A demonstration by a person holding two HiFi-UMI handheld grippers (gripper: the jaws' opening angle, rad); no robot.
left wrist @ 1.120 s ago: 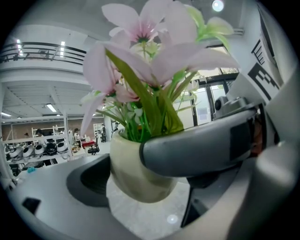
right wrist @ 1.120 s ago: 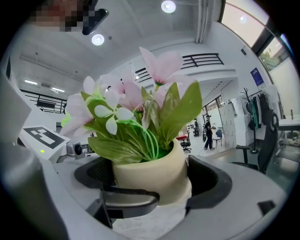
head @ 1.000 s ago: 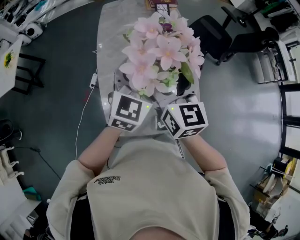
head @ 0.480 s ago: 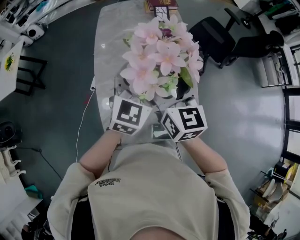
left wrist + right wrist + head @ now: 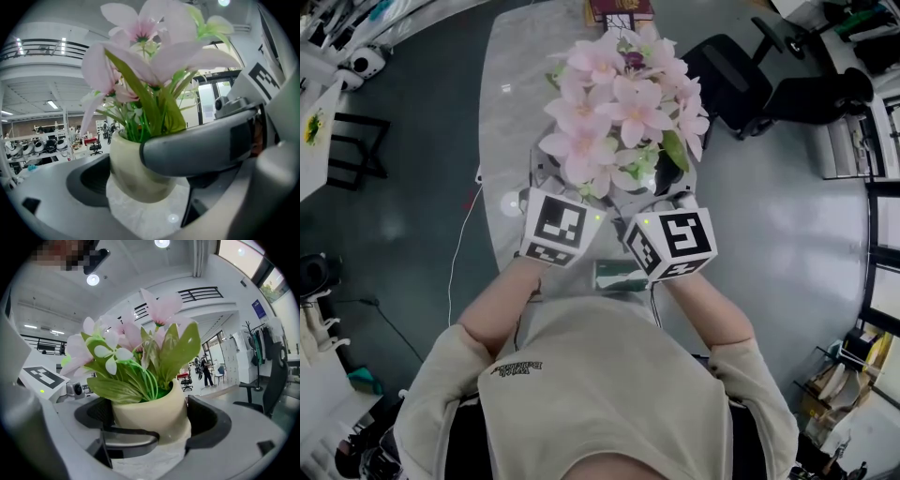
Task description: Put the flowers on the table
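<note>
A bunch of pink flowers [image 5: 619,103] with green leaves stands in a cream pot [image 5: 150,416]. In the head view the blooms hide the pot almost entirely. My left gripper [image 5: 574,190] and right gripper [image 5: 664,194] sit side by side at the near side of the bunch, over the grey marble table [image 5: 511,112]. Seen from the left gripper view, the pot [image 5: 133,176] is squeezed between the jaws, with the other gripper's grey finger [image 5: 197,152] across its front. Both grippers are shut on the pot. Its base is at the marble; I cannot tell whether it touches.
A dark red box [image 5: 621,9] lies at the table's far end. A small green item [image 5: 622,275] rests near the table's near edge, below the grippers. A black office chair [image 5: 741,70] stands to the right. A thin cable [image 5: 459,253] hangs off the left side.
Both grippers keep their hold on the pot and have hardly shifted. The table's near edge and the green item have come into sight below the grippers.
</note>
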